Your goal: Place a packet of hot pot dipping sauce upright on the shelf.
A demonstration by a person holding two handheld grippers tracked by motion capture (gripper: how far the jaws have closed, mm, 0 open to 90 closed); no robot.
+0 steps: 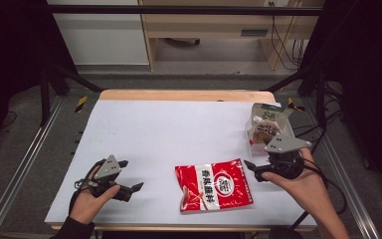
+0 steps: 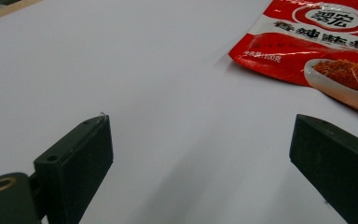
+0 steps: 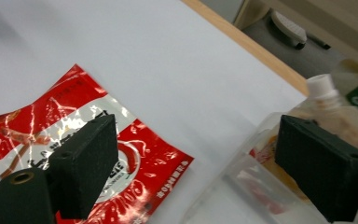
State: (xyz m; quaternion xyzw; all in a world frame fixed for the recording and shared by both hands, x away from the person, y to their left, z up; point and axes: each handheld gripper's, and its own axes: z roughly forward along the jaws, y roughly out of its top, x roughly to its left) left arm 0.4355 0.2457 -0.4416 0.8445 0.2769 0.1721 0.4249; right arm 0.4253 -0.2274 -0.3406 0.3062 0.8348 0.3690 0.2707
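Red packet [image 1: 215, 185]: one flat, glossy foil sachet with a white band and print, crinkled at one corner, laid on the desk near its front edge, between the two claws.
Clear bin [image 1: 272, 134]: one see-through plastic container at the desk's right edge, in which a spouted pouch [image 1: 265, 130] and a green-topped carton [image 1: 267, 110] were stood.
Left claw [image 1: 134, 175]: released, nothing between its black jaws, held low over bare sheet.
Right claw [image 1: 251, 170]: released, nothing gripped, held just right of the packet.
Desk [image 1: 169, 124]: wooden, covered by a smooth white sheet.
Room: grey floor, black frame, pale cabinets behind.

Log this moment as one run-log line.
left gripper: open, empty | right gripper: open, empty | flat red foil seasoning packet: on white table sheet | clear spouted pouch: far right
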